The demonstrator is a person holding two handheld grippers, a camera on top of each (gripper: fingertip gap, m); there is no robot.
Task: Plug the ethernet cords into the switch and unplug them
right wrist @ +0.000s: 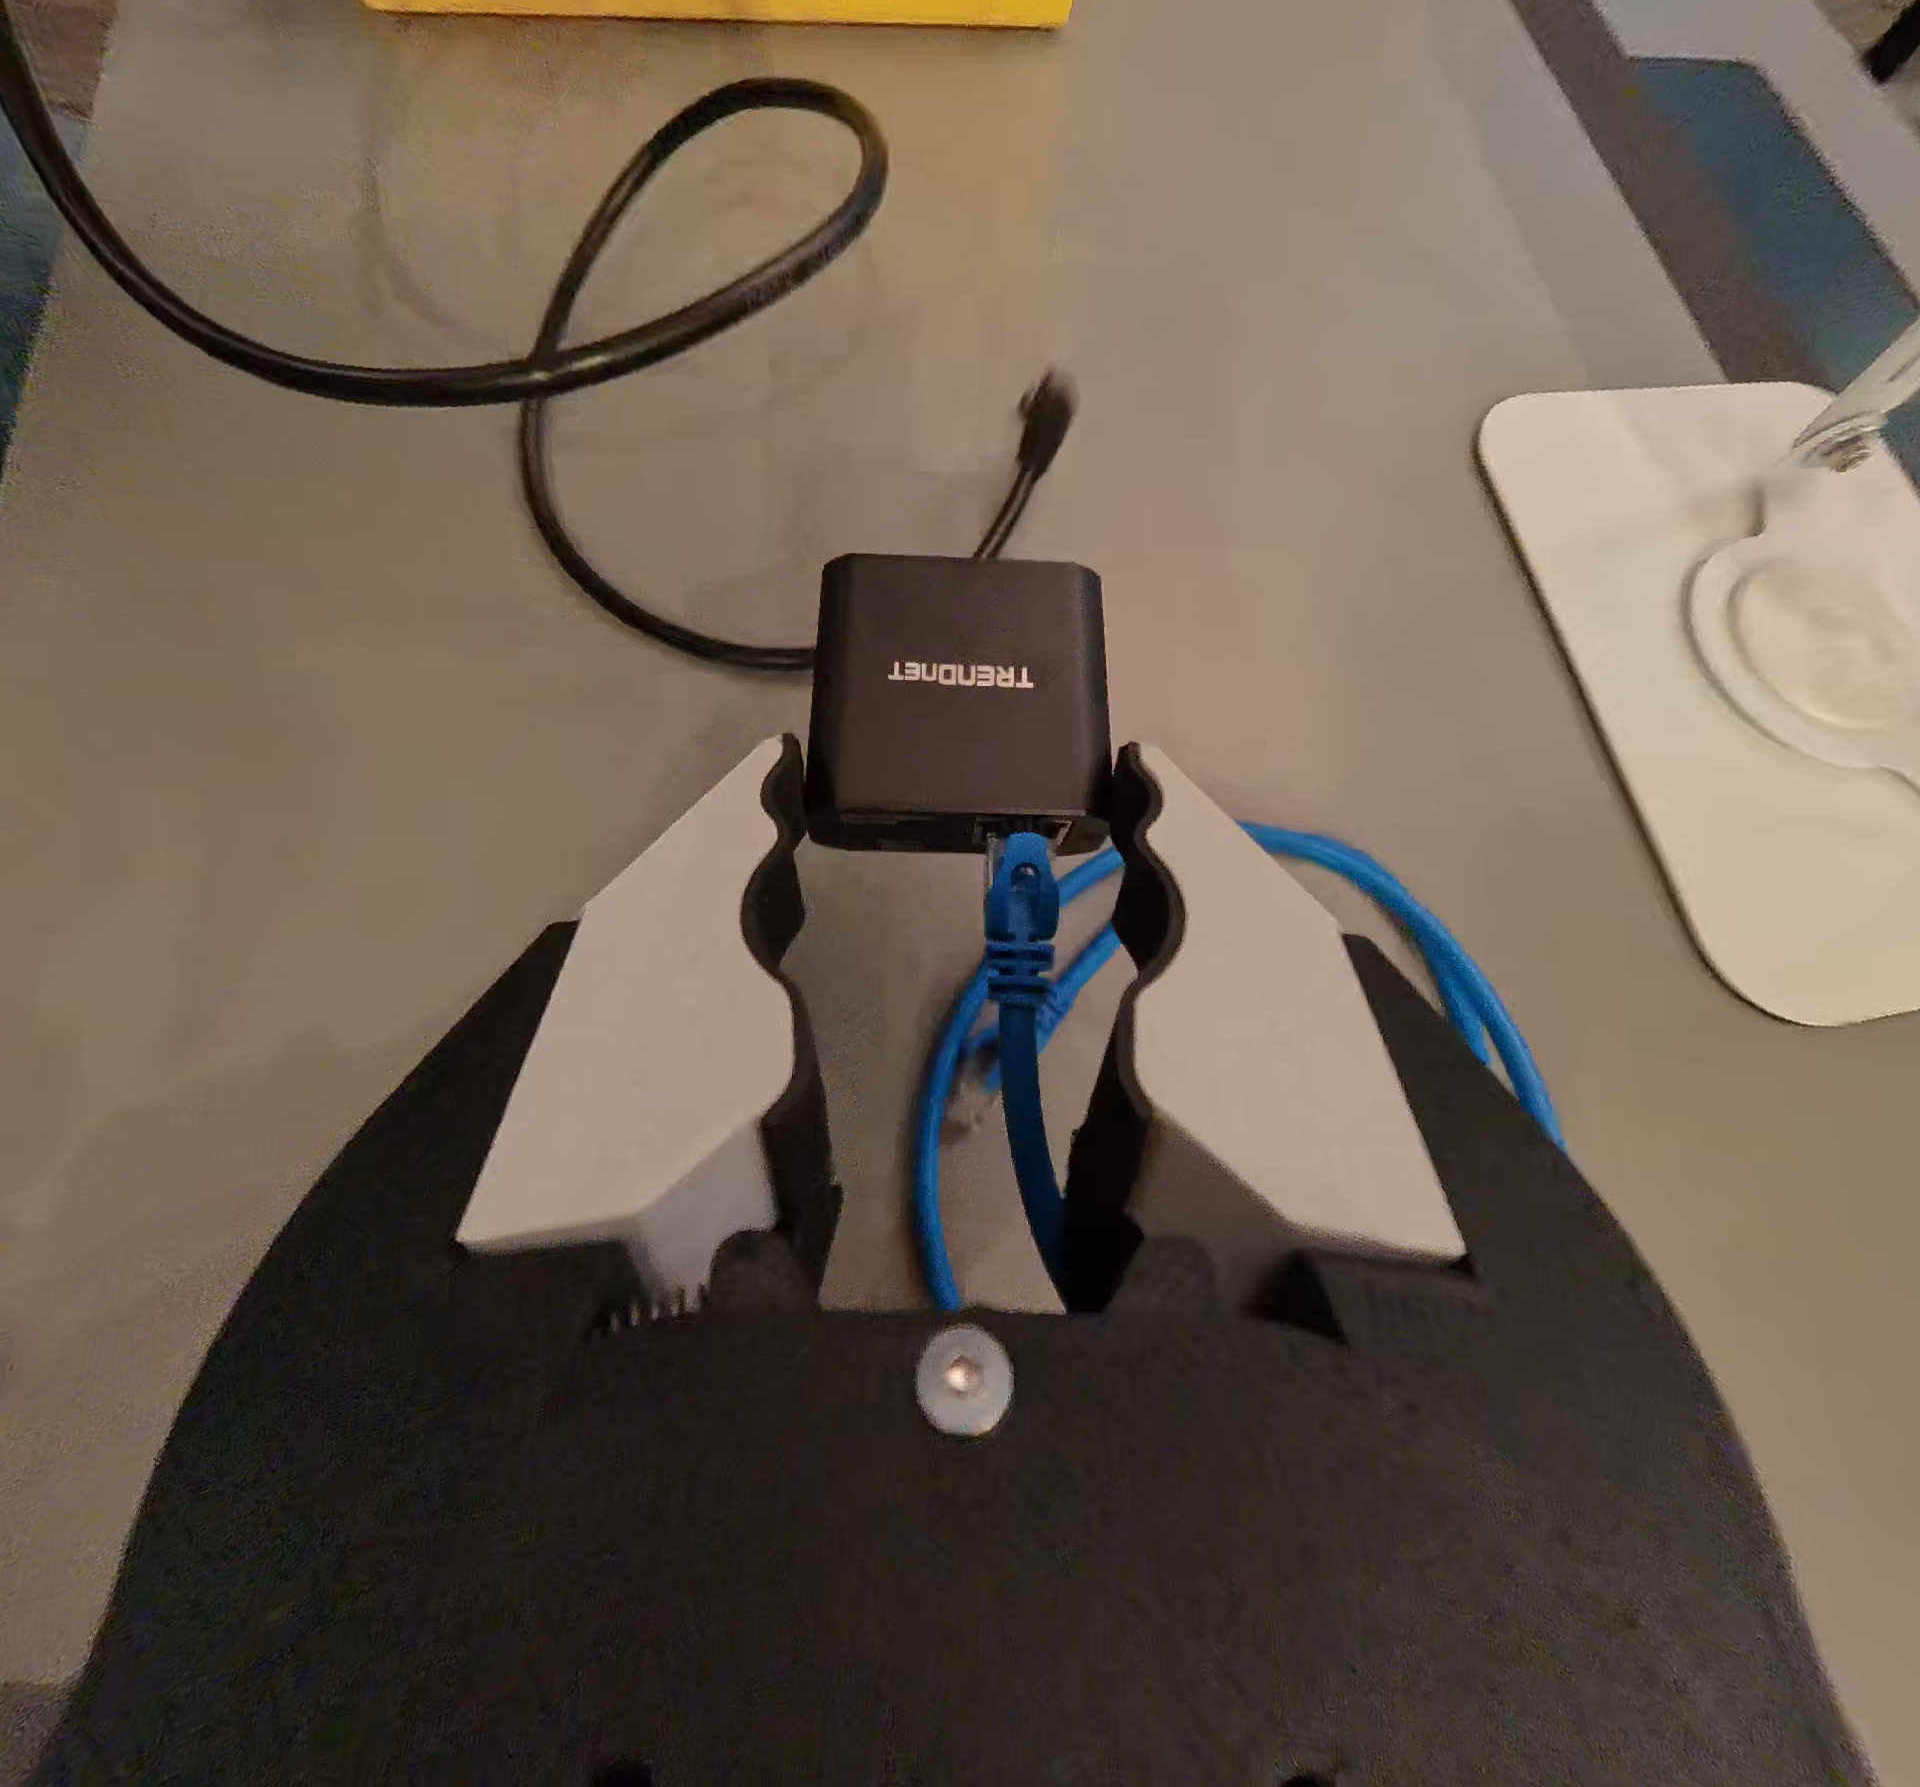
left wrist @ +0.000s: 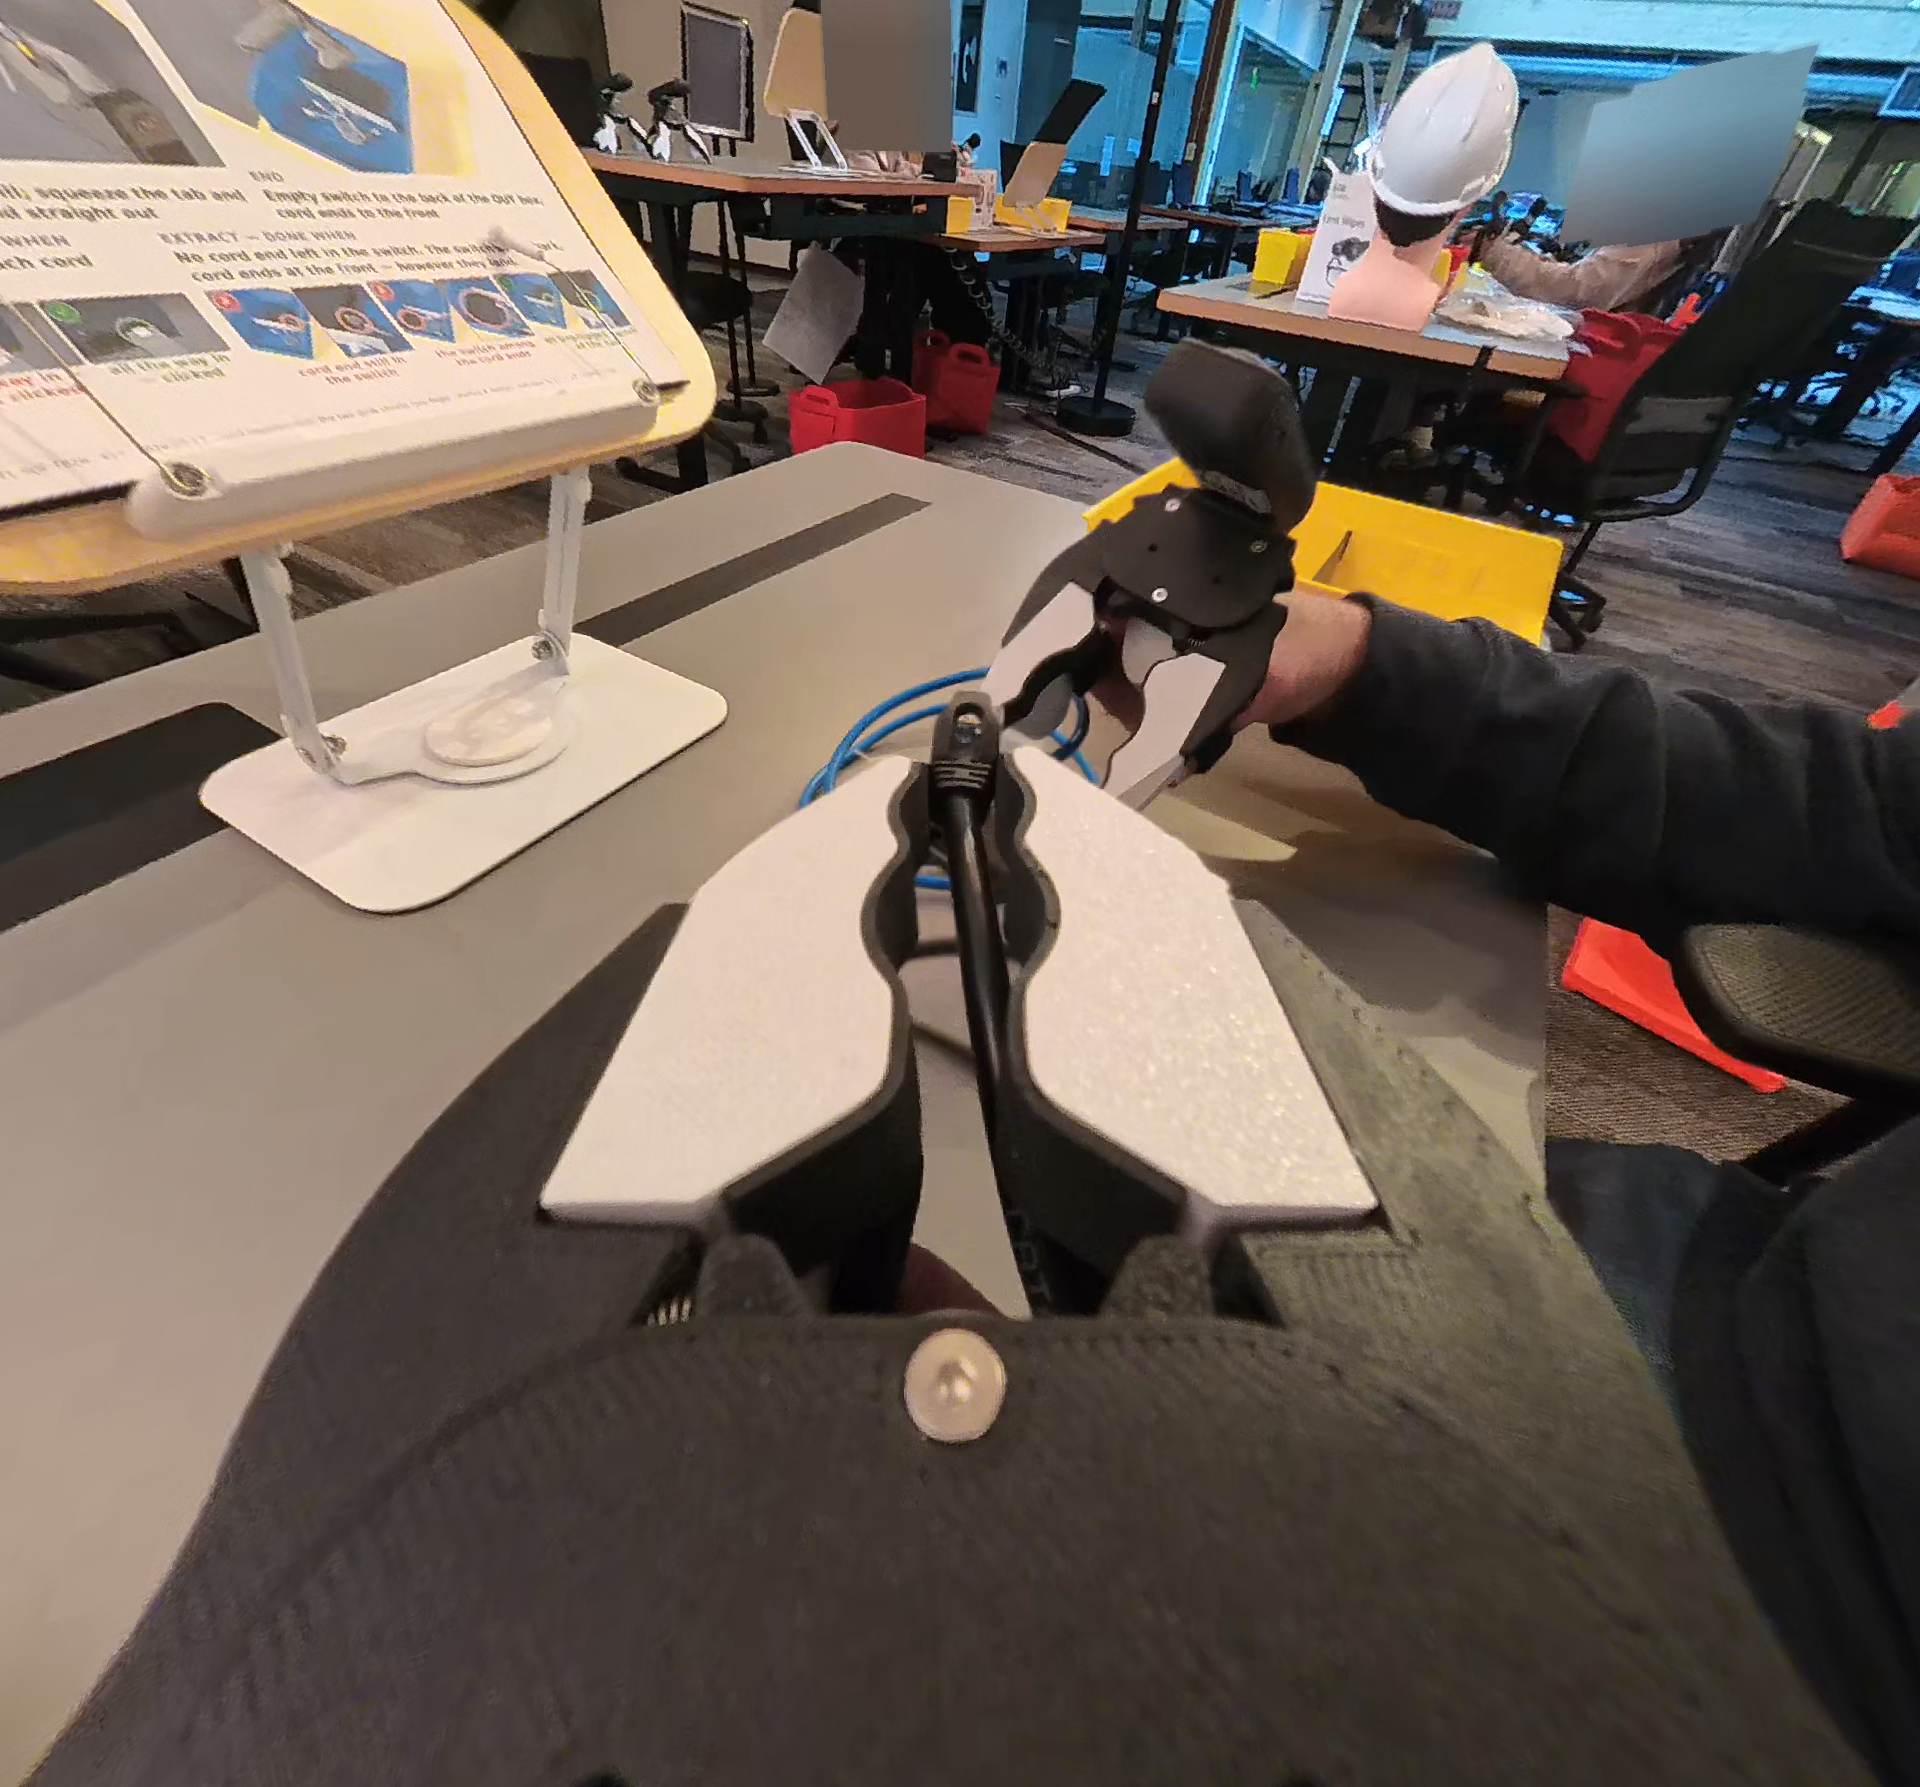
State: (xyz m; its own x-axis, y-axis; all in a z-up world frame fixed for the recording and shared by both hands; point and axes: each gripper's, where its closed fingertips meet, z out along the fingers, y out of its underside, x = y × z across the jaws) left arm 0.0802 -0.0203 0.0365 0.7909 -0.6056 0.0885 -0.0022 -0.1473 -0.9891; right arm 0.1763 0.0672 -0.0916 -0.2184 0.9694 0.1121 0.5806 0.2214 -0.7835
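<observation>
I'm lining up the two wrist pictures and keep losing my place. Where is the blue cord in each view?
Left wrist view: the blue cord loops on the table just beyond the left gripper, mostly hidden by the fingers.
Right wrist view: it runs centre frame between the fingers, its plug at the black switch, loops trailing right.
Shared landmark: the white stand base.

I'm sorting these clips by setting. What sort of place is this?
Probably a shared workshop or lab in an open-plan hall: rows of work tables, yellow parts bins, a white hard hat on a mannequin head, and an instruction sheet on a stand over the grey table.
</observation>
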